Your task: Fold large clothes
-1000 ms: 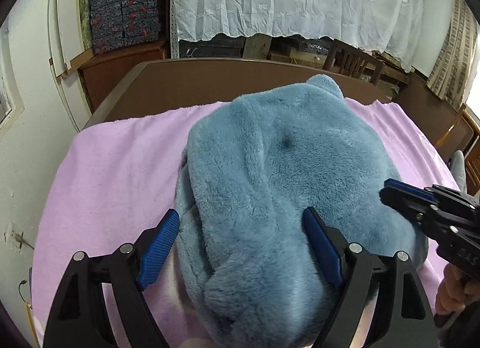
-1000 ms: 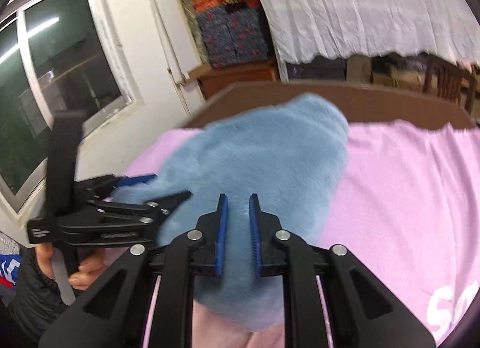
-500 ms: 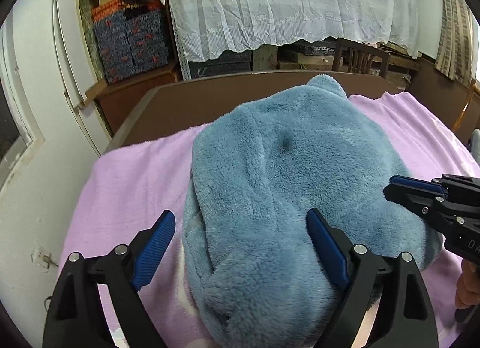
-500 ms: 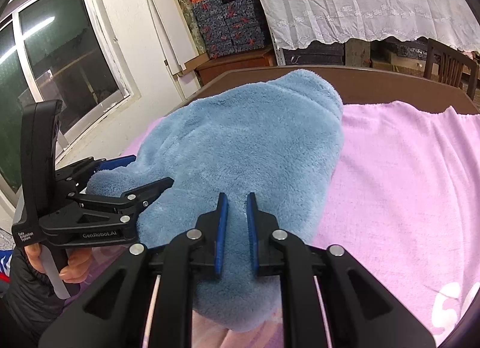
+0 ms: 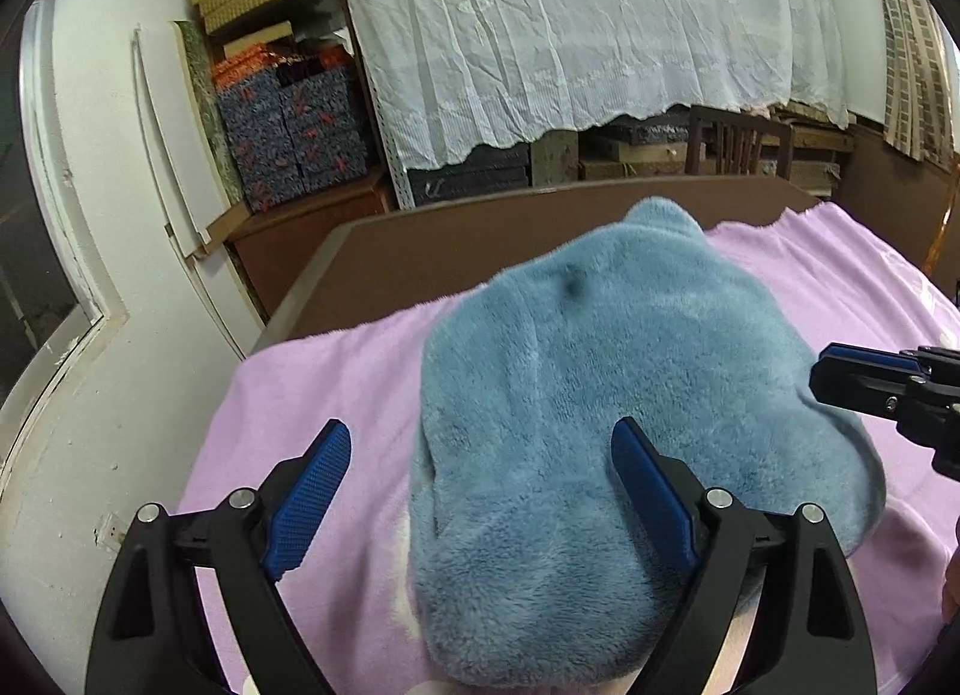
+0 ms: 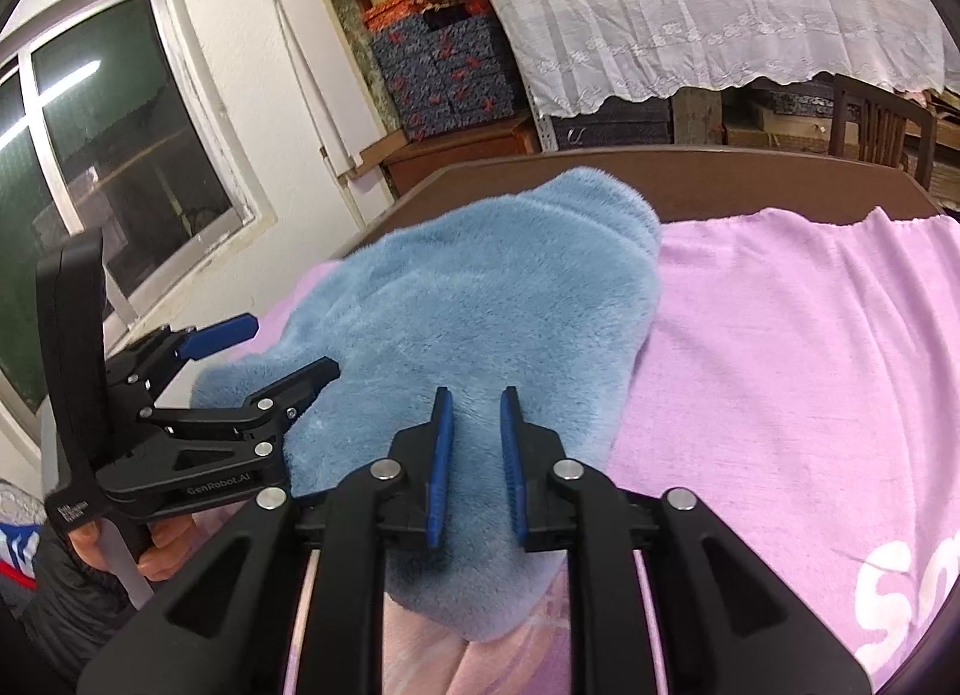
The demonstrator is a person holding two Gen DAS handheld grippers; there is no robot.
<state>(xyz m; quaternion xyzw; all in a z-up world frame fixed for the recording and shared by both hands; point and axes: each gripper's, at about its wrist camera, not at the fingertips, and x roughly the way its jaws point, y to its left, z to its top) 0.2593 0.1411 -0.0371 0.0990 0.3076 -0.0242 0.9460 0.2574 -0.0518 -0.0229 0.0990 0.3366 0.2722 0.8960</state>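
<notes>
A fluffy blue garment [image 5: 606, 413] is seen bunched in a soft heap on a pink blanket [image 6: 798, 371], which is spread over a brown counter [image 5: 414, 269]. The left tool [image 5: 480, 455] is held with its blue pads spread wide; the near end of the heap lies between them, with no pad seen pressing on it. The right tool [image 6: 475, 443] is held over the other side of the heap. Its jaws have just been opening a little, a small gap is seen between the pads, and nothing is pinched. A hand [image 6: 156, 545] is seen on the left tool's handle. Behind the counter, a white lace cloth [image 5: 570, 17], patterned boxes [image 5: 294, 137], a wooden chair [image 6: 882, 125] and a window [image 6: 102, 149] are seen.
</notes>
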